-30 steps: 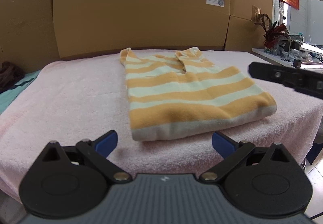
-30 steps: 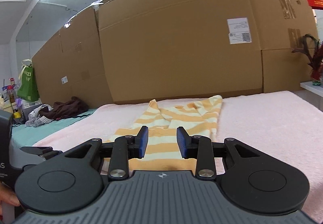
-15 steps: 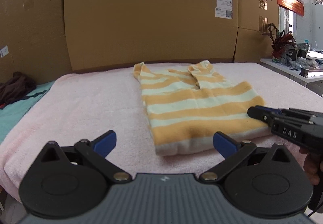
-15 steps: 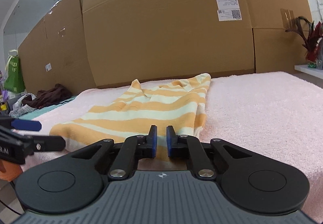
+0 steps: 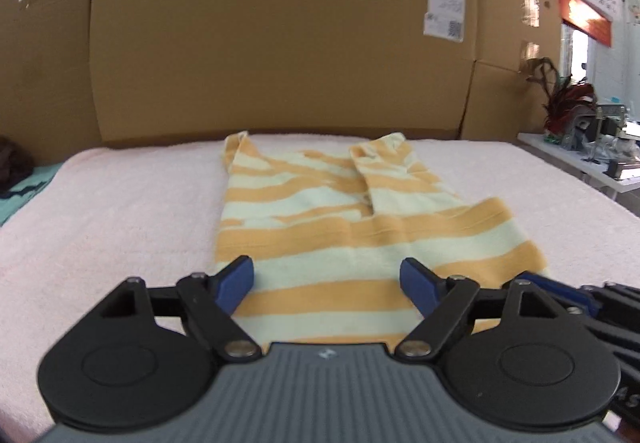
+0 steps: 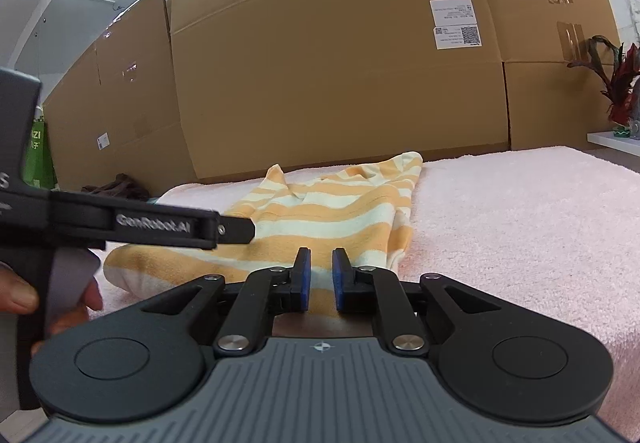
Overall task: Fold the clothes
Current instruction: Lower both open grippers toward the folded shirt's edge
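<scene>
An orange and cream striped top [image 5: 352,227], folded lengthwise, lies on a pink towel [image 5: 120,223] with its hem towards me. My left gripper [image 5: 327,281] stands wide open just above the near hem, its blue pads [image 5: 236,279] spanning the left half. My right gripper [image 6: 321,275] is closed to a narrow slit at the hem's right part, and fabric shows in the slit. Its tip [image 5: 536,279] rests at the top's near right corner. The top [image 6: 328,211] stretches away in the right wrist view, where the left gripper [image 6: 240,229] reaches in from the left, held by a hand [image 6: 24,295].
Tall cardboard boxes [image 5: 280,43] wall off the far edge of the towel [image 6: 520,223]. Dark clothes [image 6: 120,185] lie at the far left. A red-leaved plant [image 6: 620,83] and a cluttered white shelf [image 5: 580,163] stand to the right.
My left gripper has moved forward and right until it is centred over the near hem, still open. My right gripper's jaws have narrowed from wide apart to a slit and have dropped to the hem.
</scene>
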`<state>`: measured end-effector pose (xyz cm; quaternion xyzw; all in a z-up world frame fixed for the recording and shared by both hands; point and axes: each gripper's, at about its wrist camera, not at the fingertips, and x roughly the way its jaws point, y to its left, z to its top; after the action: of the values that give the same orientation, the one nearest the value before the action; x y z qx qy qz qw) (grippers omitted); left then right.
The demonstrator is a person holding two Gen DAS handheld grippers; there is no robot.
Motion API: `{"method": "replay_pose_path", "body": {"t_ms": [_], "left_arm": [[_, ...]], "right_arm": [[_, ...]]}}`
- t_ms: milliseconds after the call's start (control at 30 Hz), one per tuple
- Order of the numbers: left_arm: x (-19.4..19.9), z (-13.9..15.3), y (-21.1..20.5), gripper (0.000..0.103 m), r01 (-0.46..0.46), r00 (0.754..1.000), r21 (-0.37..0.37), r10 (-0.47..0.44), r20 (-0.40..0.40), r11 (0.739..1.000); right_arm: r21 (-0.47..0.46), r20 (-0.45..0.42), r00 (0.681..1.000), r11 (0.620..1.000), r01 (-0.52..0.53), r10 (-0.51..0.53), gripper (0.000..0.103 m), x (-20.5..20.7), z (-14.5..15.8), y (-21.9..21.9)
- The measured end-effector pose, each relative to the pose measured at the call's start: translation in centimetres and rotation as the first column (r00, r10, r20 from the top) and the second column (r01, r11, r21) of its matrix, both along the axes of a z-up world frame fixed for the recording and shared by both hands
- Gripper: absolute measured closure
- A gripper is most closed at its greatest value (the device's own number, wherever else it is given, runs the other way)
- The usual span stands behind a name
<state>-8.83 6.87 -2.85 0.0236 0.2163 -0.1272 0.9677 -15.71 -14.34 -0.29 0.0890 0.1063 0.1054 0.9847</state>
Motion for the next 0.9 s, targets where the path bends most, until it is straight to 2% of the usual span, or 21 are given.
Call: {"method": "replay_pose_path", "body": {"t_ms": [67,200,233,300,333,467,567,667,733,867,900], "left_arm": [[0.1,-0.8,1.1,0.001,-0.018,1.000,0.006,0.018,0.024,1.000],[0.1,-1.0,3.6,0.001,-0.035,0.999,-0.060,0.035,-0.011,0.998],[-0.2,-0.8,3.6,0.001,-0.033,0.999,-0.050,0.033,-0.002,0.998],[-0.6,-0.4,3.3,0.004,-0.031,0.999,-0.038,0.032,0.025,0.999],[-0.4,-0.4,3.1,0.004,-0.025,0.999,-0.034,0.026,0.022,0.999],[0.4,-0.6,2.6,0.002,-0.003,1.000,-0.020,0.003,0.010,1.000],[1.1,-0.7,2.1,0.001,0.014,1.000,-0.009,-0.014,0.001,1.000],[1.6,-0.9,3.1,0.001,0.018,0.999,-0.038,-0.020,-0.034,0.999],[1.3,-1.1,3.5,0.001,0.033,0.999,-0.029,-0.034,-0.027,0.999],[0.3,-1.3,4.8,0.001,0.079,0.997,-0.035,-0.079,0.000,0.996],[-0.1,-1.2,5.4,0.001,0.098,0.995,-0.044,-0.098,0.008,0.994]], "right_arm": [[0.009,0.001,1.000,1.000,-0.014,0.014,0.092,-0.1,0.0,-0.4],[0.040,-0.016,1.000,0.999,-0.019,0.020,0.091,-0.1,1.0,-1.0],[0.041,-0.005,1.000,0.999,-0.014,0.015,0.086,-0.2,1.5,-1.0],[0.033,0.040,0.999,0.999,-0.016,0.014,0.085,0.1,2.6,-1.0],[0.036,0.033,0.999,0.999,-0.020,0.019,0.082,0.8,3.0,-1.1],[0.097,-0.123,0.992,0.995,-0.031,0.043,0.075,5.0,3.2,-1.3],[0.121,-0.147,0.988,0.992,-0.027,0.045,0.076,5.9,2.3,-1.5],[0.163,-0.137,0.990,0.987,-0.006,0.028,0.087,5.6,1.8,-2.8],[0.215,-0.140,0.990,0.977,-0.002,0.033,0.096,5.6,1.4,-3.7],[0.254,-0.124,0.992,0.967,-0.004,0.037,0.095,4.9,1.6,-4.6],[0.255,-0.111,0.994,0.967,0.011,0.018,0.089,4.3,1.8,-5.0]]}}
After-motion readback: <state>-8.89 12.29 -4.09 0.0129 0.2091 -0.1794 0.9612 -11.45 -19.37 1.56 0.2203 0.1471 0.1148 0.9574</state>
